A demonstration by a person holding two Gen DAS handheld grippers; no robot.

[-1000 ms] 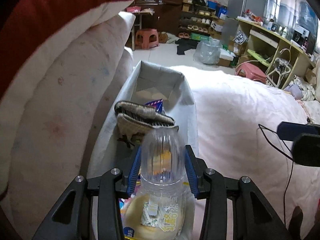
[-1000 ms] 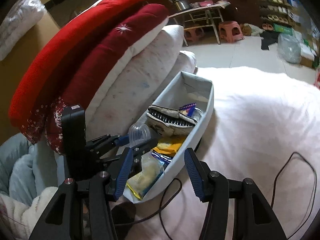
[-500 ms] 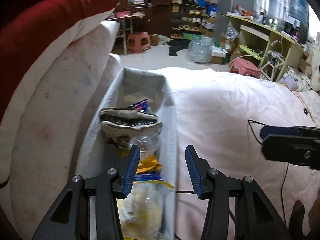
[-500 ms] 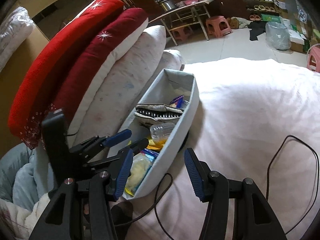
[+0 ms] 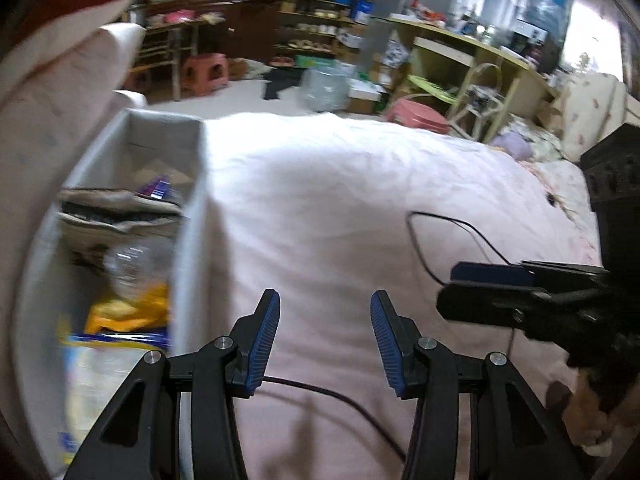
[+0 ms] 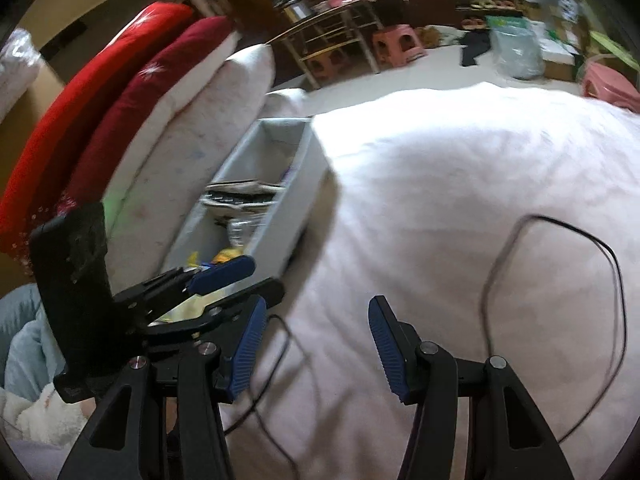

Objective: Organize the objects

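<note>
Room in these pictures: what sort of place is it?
Probably a lived-in bedroom at home, used for storage too: a bed with stacked pillows, cluttered shelves and plastic stools behind.

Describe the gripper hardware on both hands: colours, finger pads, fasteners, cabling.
Both match: left gripper and right gripper have black plastic linkage arms with triangular cut-outs, silver pivot screws, and ribbed blue pads on the inner finger faces. A thin black cable trails over the pink bedspread. No markings or sleeves are visible.

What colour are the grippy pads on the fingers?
Blue, ribbed pads on black arms; clearest in the left wrist view.
</note>
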